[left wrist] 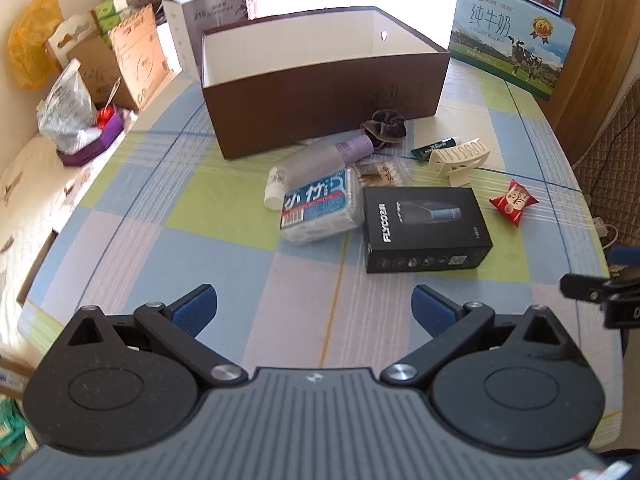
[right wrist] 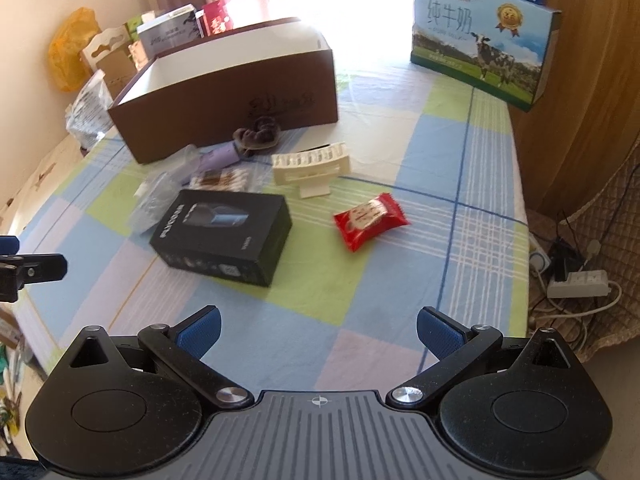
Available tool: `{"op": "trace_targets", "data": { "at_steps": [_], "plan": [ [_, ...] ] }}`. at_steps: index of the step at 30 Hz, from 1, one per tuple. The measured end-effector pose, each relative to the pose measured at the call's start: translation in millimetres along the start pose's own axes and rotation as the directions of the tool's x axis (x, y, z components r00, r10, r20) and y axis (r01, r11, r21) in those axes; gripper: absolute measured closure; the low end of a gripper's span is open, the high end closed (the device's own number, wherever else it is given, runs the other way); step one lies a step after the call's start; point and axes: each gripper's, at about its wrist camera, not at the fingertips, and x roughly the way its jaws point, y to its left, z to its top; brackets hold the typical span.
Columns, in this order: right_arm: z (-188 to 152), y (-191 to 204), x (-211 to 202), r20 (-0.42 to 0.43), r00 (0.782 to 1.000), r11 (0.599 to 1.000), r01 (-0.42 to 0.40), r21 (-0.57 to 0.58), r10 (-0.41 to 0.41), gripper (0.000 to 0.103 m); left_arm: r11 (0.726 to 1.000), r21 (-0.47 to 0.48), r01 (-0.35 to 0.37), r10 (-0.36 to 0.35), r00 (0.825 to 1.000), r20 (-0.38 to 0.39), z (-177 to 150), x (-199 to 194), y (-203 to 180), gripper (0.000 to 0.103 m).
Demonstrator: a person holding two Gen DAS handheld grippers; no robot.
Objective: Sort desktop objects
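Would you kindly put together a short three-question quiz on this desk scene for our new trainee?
1. True or false: the brown box already holds the black carton.
2. Which item lies nearest the table's right edge: A) cream hair clip, B) red snack packet, C) purple scrunchie?
3. In a word, how do the fingers of the left gripper and right gripper stand?

Key: 1. False; the carton lies on the checked tablecloth, and no item shows in the visible part of the box. 2. B. 3. Open, holding nothing.
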Motion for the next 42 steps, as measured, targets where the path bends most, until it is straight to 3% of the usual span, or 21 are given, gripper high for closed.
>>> {"op": "trace_targets", "data": {
  "at_steps": [6,15,22,27,31,42],
  "plan": [
    [-2,-19,8,0.036,0.999,0.999,-0.002,0.041,0.000,0.002,0.999,0.033,0.002,-0.004,0.999,0.044,3,16,7,0.001],
    [-7,-32,22,0.000,1.000,0.998,0.026,0.049,-0.026,0.002,0.986,0.160,0.041,-0.051,0.997,0.063,9,47,14,0.008],
    [-8,-40,26,-0.033,0.998,0.994,0.058,0.089,-0.055,0.002,0.941,0.323,0.099,-0.116,0.993,0.034,20,71,17,0.008],
    [-10,-41,27,-0.054,0.995,0.986,0.093,0.136,-0.086,0.002,0.889,0.439,0.131,-0.145,0.989,-0.001,33,91,17,0.010],
    [-11,-38,29,-0.076,0.992,0.976,0.117,0.183,-0.105,0.002,0.831,0.530,0.170,-0.183,0.983,-0.030,40,104,13,0.010],
    [-15,-36,32,-0.108,0.978,0.922,0.204,0.330,-0.177,0.002,0.616,0.746,0.253,-0.255,0.960,-0.115,53,137,7,0.011]
  ]
}}
